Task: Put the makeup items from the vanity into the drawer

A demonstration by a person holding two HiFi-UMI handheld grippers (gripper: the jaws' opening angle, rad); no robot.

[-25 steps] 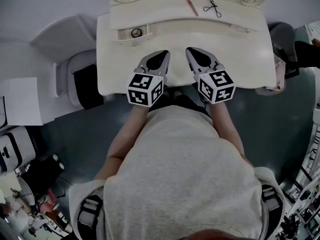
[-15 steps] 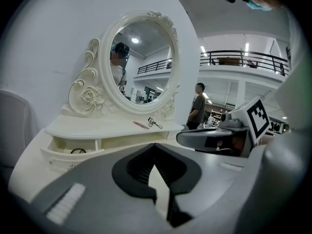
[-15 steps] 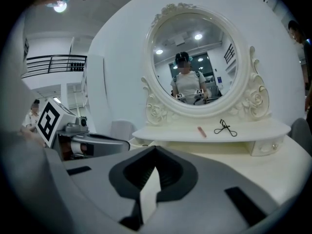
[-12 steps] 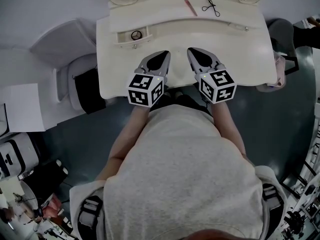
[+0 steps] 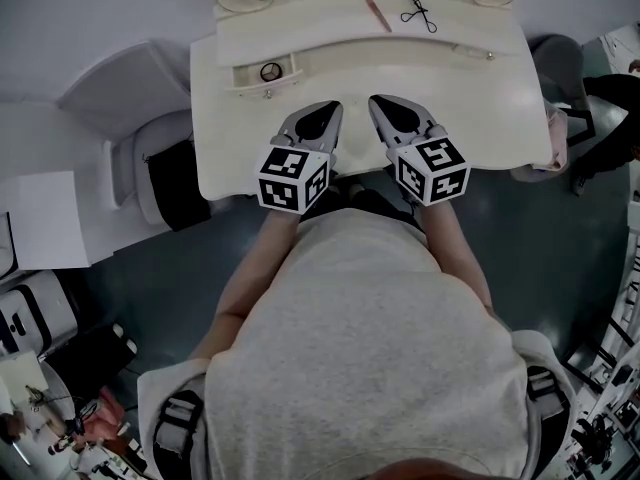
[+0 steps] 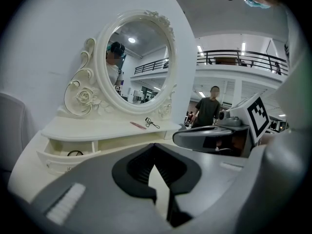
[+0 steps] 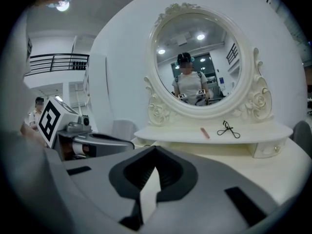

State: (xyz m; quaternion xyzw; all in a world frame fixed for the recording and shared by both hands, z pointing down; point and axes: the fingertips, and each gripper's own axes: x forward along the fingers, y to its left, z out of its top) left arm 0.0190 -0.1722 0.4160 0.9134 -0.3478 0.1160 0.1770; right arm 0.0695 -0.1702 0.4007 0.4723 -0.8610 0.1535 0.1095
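Observation:
On the cream vanity's (image 5: 500, 118) raised shelf lie a pink stick (image 5: 378, 14) and a black eyelash curler (image 5: 420, 12). Both also show under the mirror in the gripper views, the stick (image 7: 205, 132) left of the curler (image 7: 228, 128). The left drawer (image 5: 245, 72) stands open with a round black item (image 5: 270, 70) inside. My left gripper (image 5: 325, 110) and right gripper (image 5: 380, 104) rest side by side on the tabletop near its front edge. Both are shut and empty, well short of the shelf. Each points toward the mirror.
An oval mirror (image 6: 136, 62) in a carved frame backs the shelf. The right drawer (image 5: 480, 52) is closed. A white chair (image 5: 140, 153) stands left of the vanity, and paper sheets (image 5: 40, 218) lie further left. A person (image 5: 612, 103) stands at the right edge.
Neither gripper has moved, and the items on the vanity lie as before. Only the head view has shifted slightly, and the person at the right edge has moved.

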